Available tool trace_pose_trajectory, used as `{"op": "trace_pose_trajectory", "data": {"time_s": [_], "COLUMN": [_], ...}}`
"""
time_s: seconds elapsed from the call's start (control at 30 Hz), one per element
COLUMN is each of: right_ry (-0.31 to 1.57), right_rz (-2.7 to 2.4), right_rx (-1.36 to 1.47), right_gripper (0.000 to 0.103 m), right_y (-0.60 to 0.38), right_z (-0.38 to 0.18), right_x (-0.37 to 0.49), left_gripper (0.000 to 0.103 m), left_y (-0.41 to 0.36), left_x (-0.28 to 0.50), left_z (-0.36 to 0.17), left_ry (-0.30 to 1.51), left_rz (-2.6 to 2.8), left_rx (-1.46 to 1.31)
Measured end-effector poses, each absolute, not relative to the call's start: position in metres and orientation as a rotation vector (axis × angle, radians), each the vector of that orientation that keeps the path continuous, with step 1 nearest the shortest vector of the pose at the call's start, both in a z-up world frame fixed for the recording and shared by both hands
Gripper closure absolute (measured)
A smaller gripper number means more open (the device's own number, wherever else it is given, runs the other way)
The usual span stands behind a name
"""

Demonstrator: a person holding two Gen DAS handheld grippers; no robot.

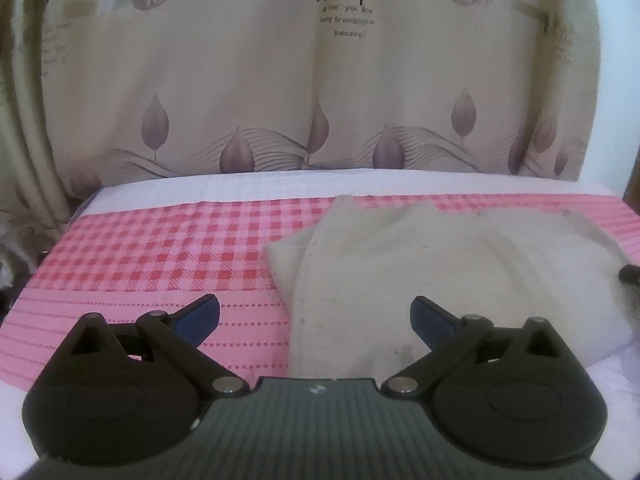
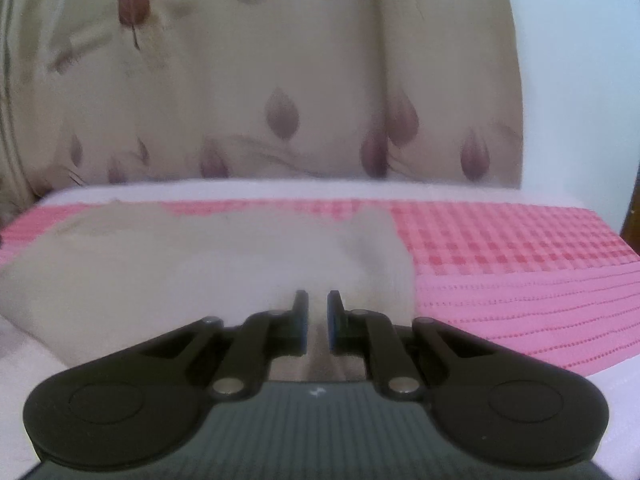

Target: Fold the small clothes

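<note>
A small cream garment [image 1: 440,272] lies partly folded on a pink checked cloth [image 1: 160,248]. It fills the right half of the left wrist view. My left gripper [image 1: 315,320] is open and empty, hovering at the garment's near left edge. In the right wrist view the same garment [image 2: 180,256] spreads to the left and centre. My right gripper [image 2: 317,320] has its jaws nearly together over the garment's near edge, with a fold of the cream fabric between the pads. The right wrist view is blurred.
The pink cloth [image 2: 520,260] covers a white padded surface [image 1: 240,186] whose back edge meets a beige curtain [image 1: 280,92] with leaf prints. The other gripper's dark tip [image 1: 630,274] shows at the right edge of the left wrist view.
</note>
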State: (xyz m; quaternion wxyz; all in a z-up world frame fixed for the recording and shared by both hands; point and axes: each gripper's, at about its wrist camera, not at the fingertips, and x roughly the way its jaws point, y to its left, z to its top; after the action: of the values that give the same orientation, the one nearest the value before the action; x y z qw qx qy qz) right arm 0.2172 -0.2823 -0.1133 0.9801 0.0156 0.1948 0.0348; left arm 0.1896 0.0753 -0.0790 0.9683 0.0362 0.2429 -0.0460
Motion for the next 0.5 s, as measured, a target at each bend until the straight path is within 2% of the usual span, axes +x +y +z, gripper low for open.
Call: {"op": "trace_pose_trajectory", "data": {"time_s": [0.17, 0.5], "right_ry": [0.375, 0.370], "right_rz": [0.059, 0.082], "right_rx": [0.031, 0.076], "right_gripper": [0.094, 0.093], "right_y": [-0.285, -0.290], "right_z": [-0.130, -0.130], "right_x": [0.216, 0.216], "left_gripper": [0.000, 0.000], "left_y": [0.068, 0.053], "left_x": [0.199, 0.210], "left_z": [-0.081, -0.086], "left_ry": [0.493, 0.501], "left_rz": [-0.064, -0.027], "left_rx": [0.120, 0.209]}}
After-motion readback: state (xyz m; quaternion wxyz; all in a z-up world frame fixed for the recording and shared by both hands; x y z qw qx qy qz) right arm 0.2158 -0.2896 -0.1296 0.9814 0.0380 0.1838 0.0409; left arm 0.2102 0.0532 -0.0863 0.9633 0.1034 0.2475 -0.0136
